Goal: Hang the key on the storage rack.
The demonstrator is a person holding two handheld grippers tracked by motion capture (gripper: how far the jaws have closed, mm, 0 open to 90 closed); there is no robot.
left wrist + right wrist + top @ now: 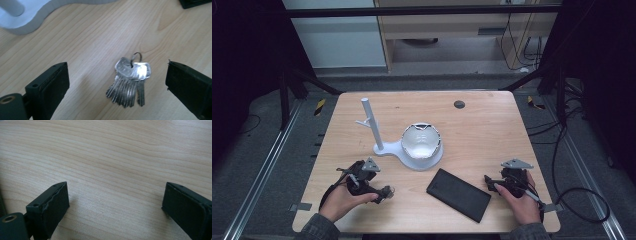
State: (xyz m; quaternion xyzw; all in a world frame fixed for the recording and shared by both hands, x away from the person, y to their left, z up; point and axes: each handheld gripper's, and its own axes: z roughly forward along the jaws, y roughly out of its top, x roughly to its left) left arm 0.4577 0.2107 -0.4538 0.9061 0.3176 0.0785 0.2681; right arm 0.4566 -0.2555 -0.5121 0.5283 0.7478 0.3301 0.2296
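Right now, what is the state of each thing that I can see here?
Left claw: open, jaws either side of the keys, not touching them.
Right claw: open, holding nothing, above bare table.
Keys: lying flat, fanned on one ring.
Black case: lying flat.
White stand: upright.

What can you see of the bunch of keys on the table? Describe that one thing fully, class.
The bunch of keys is a set of silvery metal keys threaded on a thin ring. It lies flat on the wooden table, blades fanned toward the camera, ring at the far end. It sits between the open jaws of the left gripper, nearer the right-hand jaw in that view, with neither jaw touching it.
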